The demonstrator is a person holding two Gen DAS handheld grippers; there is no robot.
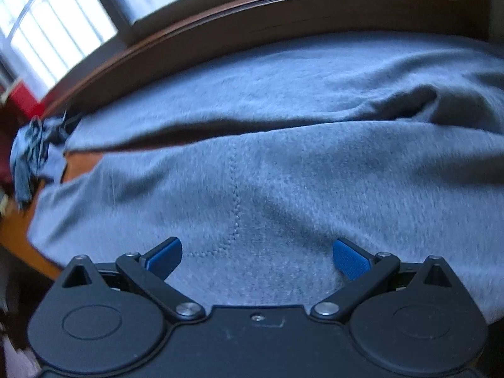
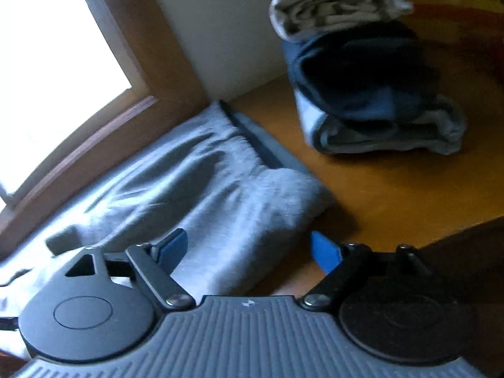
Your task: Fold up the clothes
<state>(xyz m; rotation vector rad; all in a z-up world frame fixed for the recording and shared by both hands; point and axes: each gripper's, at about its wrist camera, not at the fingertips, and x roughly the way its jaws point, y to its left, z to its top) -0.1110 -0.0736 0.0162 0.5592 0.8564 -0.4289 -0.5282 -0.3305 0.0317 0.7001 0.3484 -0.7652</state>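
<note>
My left gripper jaws wide, nothing between, hovering over grey sweatshirt spread on orange-brown bench. My right gripper also wide, empty, above sweatshirt's folded end near bench edge. Stack of folded clothes sits apart, further along bench. Window beyond.

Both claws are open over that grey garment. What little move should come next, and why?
Probably lower the right gripper and close on the grey garment's near edge. Both it and the left gripper are open, gripping nothing, and the garment lies spread, not stacked like the folded pile.
</note>
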